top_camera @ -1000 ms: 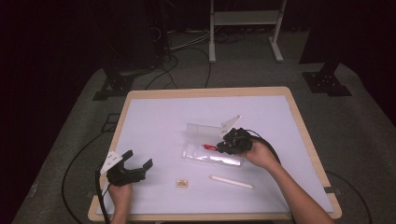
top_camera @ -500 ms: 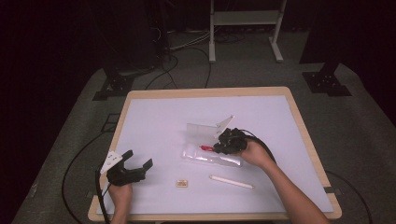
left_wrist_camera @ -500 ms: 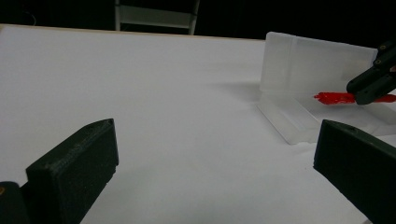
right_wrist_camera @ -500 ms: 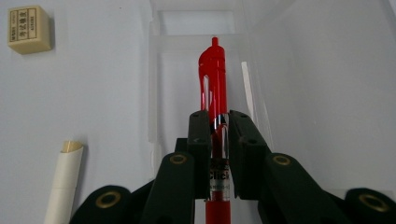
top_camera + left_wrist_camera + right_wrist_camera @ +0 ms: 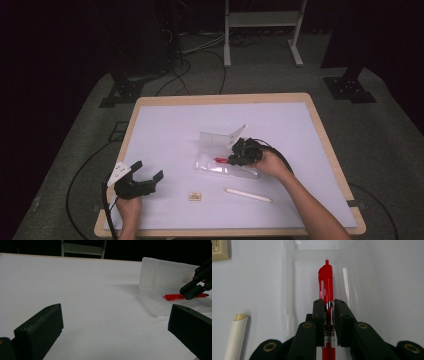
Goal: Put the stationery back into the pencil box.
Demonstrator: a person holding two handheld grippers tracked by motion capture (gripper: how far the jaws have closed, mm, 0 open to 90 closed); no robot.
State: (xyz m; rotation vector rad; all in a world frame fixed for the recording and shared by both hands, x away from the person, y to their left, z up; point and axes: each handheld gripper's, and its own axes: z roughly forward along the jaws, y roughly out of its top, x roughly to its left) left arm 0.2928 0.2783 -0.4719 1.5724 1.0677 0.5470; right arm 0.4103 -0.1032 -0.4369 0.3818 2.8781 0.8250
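A red click pen [image 5: 326, 281] is clamped between the jaws of my right gripper [image 5: 329, 305], which is shut on its barrel. The pen's clip end points into a clear plastic case [image 5: 317, 255]. In the high view the right gripper [image 5: 232, 158] holds the red pen [image 5: 220, 160] low over the case's tray [image 5: 215, 168], whose lid [image 5: 214, 140] stands raised behind. My left gripper [image 5: 147, 170] rests open near the table's front left corner. In the left gripper view, that open left gripper [image 5: 115, 322] faces the case [image 5: 160, 275] and the red pen [image 5: 173, 297].
A white capped pen [image 5: 248, 195] lies in front of the case, also seen as a white tube [image 5: 235, 337]. A small tan eraser [image 5: 195, 196] lies left of it. The white table top [image 5: 170, 125] has a wooden rim. Cables and stands are on the floor beyond.
The right gripper has edged slightly left with the red pen, staying over the case. The left gripper has not moved.
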